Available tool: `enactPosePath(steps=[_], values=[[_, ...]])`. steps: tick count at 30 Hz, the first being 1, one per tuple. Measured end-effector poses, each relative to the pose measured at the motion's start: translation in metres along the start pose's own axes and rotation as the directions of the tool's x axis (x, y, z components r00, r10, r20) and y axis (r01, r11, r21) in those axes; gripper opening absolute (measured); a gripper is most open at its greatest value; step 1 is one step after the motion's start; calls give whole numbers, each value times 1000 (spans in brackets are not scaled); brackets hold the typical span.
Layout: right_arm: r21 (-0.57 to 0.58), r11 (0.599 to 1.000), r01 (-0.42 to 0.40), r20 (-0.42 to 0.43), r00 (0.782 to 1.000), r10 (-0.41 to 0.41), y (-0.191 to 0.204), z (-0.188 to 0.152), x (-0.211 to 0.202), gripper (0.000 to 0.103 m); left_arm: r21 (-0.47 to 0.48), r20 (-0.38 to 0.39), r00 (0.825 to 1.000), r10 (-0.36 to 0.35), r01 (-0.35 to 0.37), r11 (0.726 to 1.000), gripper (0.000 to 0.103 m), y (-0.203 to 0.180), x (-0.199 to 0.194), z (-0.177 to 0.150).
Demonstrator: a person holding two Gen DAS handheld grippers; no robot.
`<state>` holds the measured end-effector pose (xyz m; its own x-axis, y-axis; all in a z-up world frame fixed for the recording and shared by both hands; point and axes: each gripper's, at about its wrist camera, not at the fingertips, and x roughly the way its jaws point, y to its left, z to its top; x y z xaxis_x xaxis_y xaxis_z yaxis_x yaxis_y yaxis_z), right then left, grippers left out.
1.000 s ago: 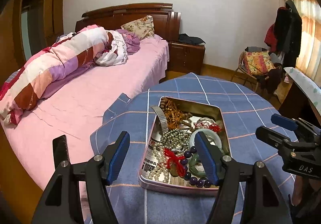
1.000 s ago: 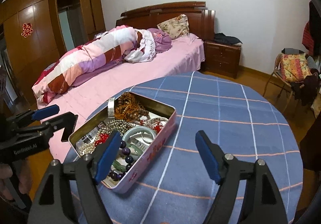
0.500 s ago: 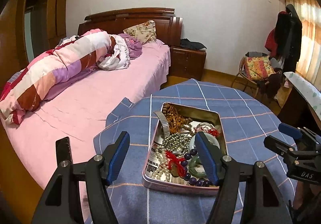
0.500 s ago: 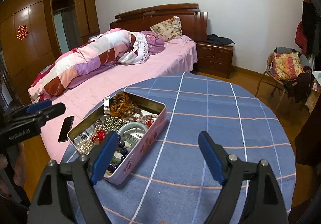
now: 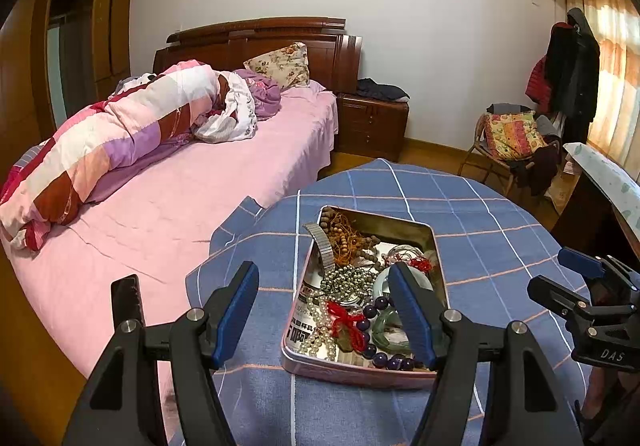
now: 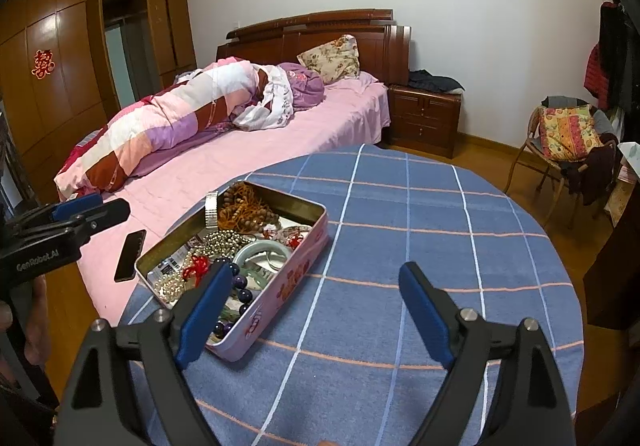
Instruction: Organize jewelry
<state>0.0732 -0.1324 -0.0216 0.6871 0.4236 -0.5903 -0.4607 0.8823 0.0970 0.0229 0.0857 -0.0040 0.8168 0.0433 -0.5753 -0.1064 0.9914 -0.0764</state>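
Visibly "DAS" on right gripper [image 5: 576,278], "GenRobot.AI" on left gripper [image 6: 86,210]; fingers wide.

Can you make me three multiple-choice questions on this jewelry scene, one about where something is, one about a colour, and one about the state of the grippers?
1. Where does the black phone lie?
A. inside the tin
B. on the pink bed beside the table
C. on the chair

2. What colour is the tablecloth?
A. blue with pale and orange lines
B. plain green
C. red

3. How do the left gripper and right gripper stand?
A. both shut on beads
B. one open, one shut
C. both open, holding nothing

Answers: 1 B, it rests on the sheet left of the jewelry tin. 2 A, the checked cloth shows it. 3 C, wide gaps show between each pair of fingers.
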Motion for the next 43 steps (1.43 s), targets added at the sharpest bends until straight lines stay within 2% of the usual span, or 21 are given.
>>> enactPosePath(steps=[23, 29, 31, 33, 43], values=[[8, 1000, 10, 19, 1000, -11, -4, 0, -5, 88, -13, -6, 1000, -12, 12, 1000, 68, 0, -1, 1], [9, 1000, 10, 16, 1000, -10, -5, -1, -5, 89, -12, -9, 1000, 5, -5, 1000, 68, 2, 1, 1], [11, 1000, 10, 13, 1000, -10, -5, -2, -5, 89, -12, -13, 1000, 13, -13, 1000, 69, 2, 2, 1], [12, 1000, 10, 10, 1000, -10, -6, -3, -4, 89, -14, -15, 1000, 22, -22, 1000, 74, 3, 3, 0], [10, 1000, 15, -6, 1000, -15, -9, -7, 1, 91, 20, -6, 999, 37, -37, 999, 75, -3, 2, -2]])
